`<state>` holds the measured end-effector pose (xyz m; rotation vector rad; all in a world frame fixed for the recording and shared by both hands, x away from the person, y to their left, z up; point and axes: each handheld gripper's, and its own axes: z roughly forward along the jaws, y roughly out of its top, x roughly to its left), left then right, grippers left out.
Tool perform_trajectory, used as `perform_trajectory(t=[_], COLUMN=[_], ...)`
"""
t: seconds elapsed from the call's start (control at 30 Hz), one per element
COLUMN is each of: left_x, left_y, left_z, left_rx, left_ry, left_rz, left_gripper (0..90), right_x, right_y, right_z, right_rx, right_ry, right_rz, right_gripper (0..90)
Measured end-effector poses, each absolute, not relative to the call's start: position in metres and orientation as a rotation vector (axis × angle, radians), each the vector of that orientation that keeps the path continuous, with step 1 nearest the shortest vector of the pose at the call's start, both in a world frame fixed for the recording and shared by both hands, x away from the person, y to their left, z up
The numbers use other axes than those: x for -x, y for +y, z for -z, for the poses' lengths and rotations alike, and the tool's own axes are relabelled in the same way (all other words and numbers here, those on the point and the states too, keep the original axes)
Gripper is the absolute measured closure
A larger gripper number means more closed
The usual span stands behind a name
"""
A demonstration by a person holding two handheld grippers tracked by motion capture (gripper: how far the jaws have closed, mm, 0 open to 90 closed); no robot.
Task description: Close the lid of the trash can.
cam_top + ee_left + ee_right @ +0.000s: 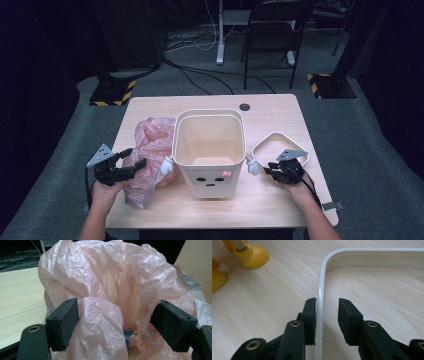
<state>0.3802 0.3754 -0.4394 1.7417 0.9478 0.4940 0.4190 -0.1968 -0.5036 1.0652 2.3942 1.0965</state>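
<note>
Left of the cream plastic bin with a drawn face (209, 150), the crumpled pink plastic bag (150, 155) lies on the pale wooden counter (270, 195). The left gripper (131, 161) has its jaws apart around a fold of the bag, pads just beside it. Right of the bin lies the white rounded-square plastic frame (280, 145). The right gripper (327, 312) straddles the frame's edge, jaws apart, one pad touching.

Left gripper (134, 157) holds its jaws spread wide left of the bin (209, 150); right gripper (270, 169) sits low at its right, jaws part-closed, a gap showing.
</note>
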Motion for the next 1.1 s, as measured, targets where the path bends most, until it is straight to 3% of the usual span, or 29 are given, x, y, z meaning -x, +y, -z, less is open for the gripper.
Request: perform_trajectory(t=[0.67, 0.83, 1.1], left_x=[-0.380, -0.380, -0.379], left_y=[0.375, 0.375, 0.376], left_z=[0.440, 0.440, 0.439], left_rx=[-1.744, -1.746, -1.740], left_ry=[0.947, 0.945, 0.945], left_rz=[-0.492, -0.493, -0.492], left_gripper=[22.3, 22.3, 22.4], right_x=[-0.422, -0.421, -0.418], right_y=[-0.186, -0.184, -0.189], right_z=[0.512, 0.511, 0.505], right_rx=[-1.043, -1.002, -1.006], right_ry=[2.456, 2.463, 2.452], right_rz=[-0.988, -0.954, -0.978], right_gripper=[73.9, 81.1, 83.4])
